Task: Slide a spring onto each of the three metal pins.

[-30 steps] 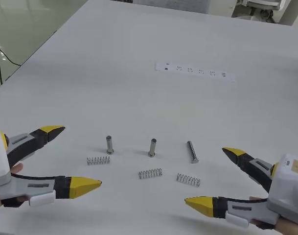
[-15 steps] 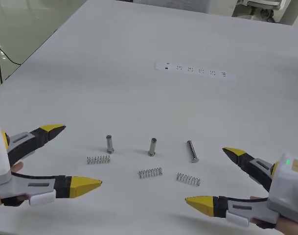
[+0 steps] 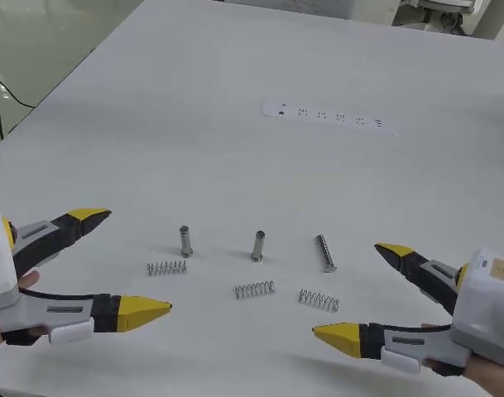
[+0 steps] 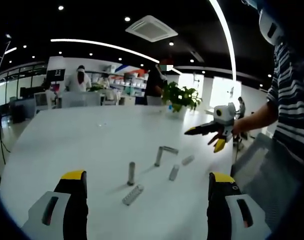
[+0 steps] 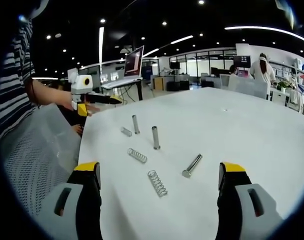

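Metal lying pin [image 3: 325, 253] on the table [image 3: 235, 165] points its axis away; a spring [image 3: 319, 300] lies just before it, nearest the right claw [image 3: 344, 289]. The left claw [image 3: 140, 261] is farther. Both claws stand wide, empty.

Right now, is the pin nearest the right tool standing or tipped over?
Tipped over: the pin lies flat along the table, its whole length resting on the surface.

Bright even overhead light, soft faint shadows, sharp focus, fisheye bending at edges
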{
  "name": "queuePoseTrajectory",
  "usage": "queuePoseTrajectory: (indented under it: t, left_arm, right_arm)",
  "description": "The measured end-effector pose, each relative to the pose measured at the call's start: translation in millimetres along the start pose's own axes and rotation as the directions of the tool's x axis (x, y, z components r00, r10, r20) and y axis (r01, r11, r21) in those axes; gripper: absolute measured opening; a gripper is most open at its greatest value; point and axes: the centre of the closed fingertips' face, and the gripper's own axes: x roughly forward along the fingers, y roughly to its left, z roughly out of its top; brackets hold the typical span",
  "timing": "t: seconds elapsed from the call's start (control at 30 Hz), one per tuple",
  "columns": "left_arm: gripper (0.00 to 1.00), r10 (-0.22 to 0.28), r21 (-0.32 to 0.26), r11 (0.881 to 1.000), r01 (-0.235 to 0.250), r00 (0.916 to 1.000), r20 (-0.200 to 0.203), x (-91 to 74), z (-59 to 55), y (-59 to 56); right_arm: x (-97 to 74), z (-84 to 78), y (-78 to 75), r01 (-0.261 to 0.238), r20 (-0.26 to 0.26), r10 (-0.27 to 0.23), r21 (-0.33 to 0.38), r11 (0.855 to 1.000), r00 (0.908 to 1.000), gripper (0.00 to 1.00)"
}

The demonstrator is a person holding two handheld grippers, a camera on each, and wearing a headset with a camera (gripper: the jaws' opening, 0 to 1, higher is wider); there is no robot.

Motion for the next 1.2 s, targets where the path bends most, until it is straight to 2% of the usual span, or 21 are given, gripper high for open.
queuePoseTrajectory:
  t: [0.17, 0.4, 0.53, 0.6, 0.7, 0.87, 0.93, 0.97, 1.2]
  left_arm:
    - [0.99, 0.005, -0.002, 1.0, -0.005, 1.0, 0.002, -0.7, 0.2, 1.1]
    - [0.99, 0.004, -0.005, 1.0, -0.004, 1.0, -0.001, -1.1, -0.3, 1.1]
    - [0.99, 0.003, -0.008, 1.0, -0.003, 1.0, 0.001, -1.0, 1.3, 1.3]
    - [0.99, 0.004, -0.004, 1.0, -0.004, 1.0, -0.002, -1.0, 1.5, 1.8]
    - [0.99, 0.004, -0.007, 1.0, -0.004, 1.0, 0.001, -1.0, 1.9, 2.7]
    - [0.99, 0.001, -0.007, 1.0, -0.001, 1.0, -0.001, -0.6, 1.8, 2.7]
    - [0.99, 0.0, -0.008, 1.0, 0.0, 1.0, -0.004, -0.5, 1.2, 2.7]
    - [0.99, 0.0, -0.008, 1.0, 0.0, 1.0, -0.005, -0.4, 1.1, 2.5]
    - [0.98, 0.002, -0.011, 1.0, -0.002, 1.0, -0.006, -1.1, 0.3, 3.8]
  right_arm:
    - [4.0, 8.3, -5.3, 0.005, 0.004, -0.005, 0.016, 1.0, 1.0, 0.97]
    - [11.3, 15.5, -14.2, 0.001, -0.024, 0.0, 0.042, 0.999, 0.9997, 0.91]
    - [16.1, 21.4, -23.4, 0.027, -0.039, -0.025, 0.051, 0.998, 0.9989, 0.89]
    - [18.6, 19.4, -25.7, 0.023, -0.072, -0.016, 0.091, 0.996, 0.9973, 0.84]
    - [24.6, 21.7, -30.1, 0.023, -0.081, -0.015, 0.098, 0.995, 0.9966, 0.78]
    - [33.5, 18.9, -36.0, 0.036, -0.14, -0.022, 0.099, 0.994, 0.9899, 0.67]
    - [37.1, 15.7, -39.2, 0.047, -0.173, -0.029, 0.102, 0.994, 0.9845, 0.64]
    - [38.1, 11.3, -42.1, 0.057, -0.207, -0.034, 0.106, 0.993, 0.9776, 0.61]
    - [45.8, 5.7, -55.8, 0.1, -0.256, -0.065, 0.129, 0.987, 0.9645, 0.48]
